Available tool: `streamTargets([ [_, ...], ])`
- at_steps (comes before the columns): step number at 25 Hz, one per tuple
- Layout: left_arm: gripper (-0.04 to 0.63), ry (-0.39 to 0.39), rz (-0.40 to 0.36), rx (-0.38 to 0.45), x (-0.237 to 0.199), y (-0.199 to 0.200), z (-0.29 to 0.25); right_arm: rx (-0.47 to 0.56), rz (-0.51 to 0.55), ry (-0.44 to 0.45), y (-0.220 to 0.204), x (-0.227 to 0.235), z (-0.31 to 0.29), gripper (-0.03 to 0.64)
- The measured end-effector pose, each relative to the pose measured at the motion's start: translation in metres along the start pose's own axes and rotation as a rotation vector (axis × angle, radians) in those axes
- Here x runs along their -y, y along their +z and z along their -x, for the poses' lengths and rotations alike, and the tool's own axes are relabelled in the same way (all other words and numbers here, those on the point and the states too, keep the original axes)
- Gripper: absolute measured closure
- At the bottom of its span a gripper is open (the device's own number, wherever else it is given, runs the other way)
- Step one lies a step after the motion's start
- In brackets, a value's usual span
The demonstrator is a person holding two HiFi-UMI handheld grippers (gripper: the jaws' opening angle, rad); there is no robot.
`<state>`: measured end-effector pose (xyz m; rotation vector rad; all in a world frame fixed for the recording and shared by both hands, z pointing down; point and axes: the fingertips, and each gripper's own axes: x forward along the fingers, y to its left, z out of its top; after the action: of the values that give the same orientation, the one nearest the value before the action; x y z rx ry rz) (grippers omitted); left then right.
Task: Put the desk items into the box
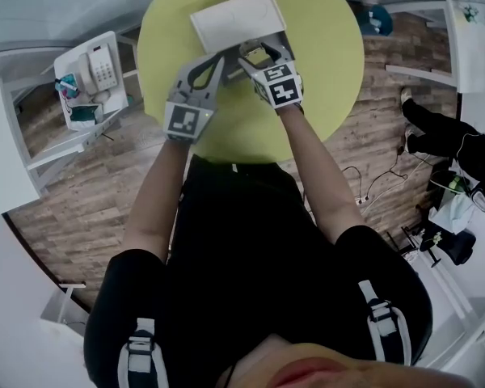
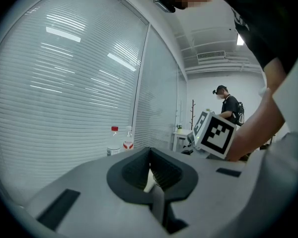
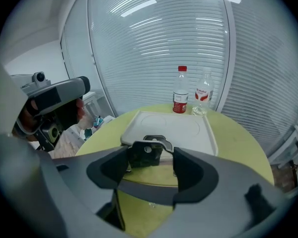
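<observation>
My right gripper (image 3: 150, 155) holds a black binder clip (image 3: 145, 155) with a silver wire handle, just above the yellow-green round table (image 1: 323, 71). The clip sits against the left jaw, and its handle reaches toward the right jaw. A shallow white box (image 3: 179, 128) lies right behind the clip; in the head view the box (image 1: 234, 18) is at the table's far side. My left gripper (image 1: 230, 59) is beside the right gripper (image 1: 259, 55), tips close together. In its own view the left gripper (image 2: 150, 175) is shut, with a thin pale sliver showing at the seam.
Two drink bottles (image 3: 180, 97) stand behind the box near the blinds. A shelf with a white telephone (image 1: 97, 67) stands left of the table. The right gripper's marker cube (image 2: 216, 134) fills the left gripper view's right side. A person (image 2: 228, 108) stands far back.
</observation>
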<state>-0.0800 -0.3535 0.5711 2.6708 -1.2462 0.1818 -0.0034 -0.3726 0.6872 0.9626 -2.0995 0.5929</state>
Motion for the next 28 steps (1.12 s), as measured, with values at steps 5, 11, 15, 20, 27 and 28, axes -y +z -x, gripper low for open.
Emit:
streamTargets([
  [5, 0.583, 0.016, 0.023, -0.013, -0.001, -0.012, -0.009, -0.013, -0.008, 0.01, -0.012, 0.01, -0.011, 0.324],
  [11, 0.583, 0.036, 0.034, -0.024, -0.001, -0.027, -0.013, -0.029, -0.02, 0.021, -0.024, 0.015, -0.02, 0.324],
  [15, 0.583, 0.043, 0.037, -0.027, -0.001, -0.032, -0.016, -0.046, -0.013, 0.026, -0.032, 0.015, -0.023, 0.324],
  [20, 0.583, 0.05, 0.035, -0.024, -0.003, -0.036, -0.02, -0.072, -0.003, 0.034, -0.041, 0.016, -0.031, 0.324],
  [27, 0.583, 0.058, 0.043, -0.008, -0.004, -0.037, -0.021, -0.106, 0.002, 0.046, -0.053, 0.015, -0.043, 0.324],
  [28, 0.583, 0.06, 0.044, -0.006, -0.004, -0.037, -0.021, -0.111, 0.003, 0.047, -0.055, 0.015, -0.045, 0.324],
])
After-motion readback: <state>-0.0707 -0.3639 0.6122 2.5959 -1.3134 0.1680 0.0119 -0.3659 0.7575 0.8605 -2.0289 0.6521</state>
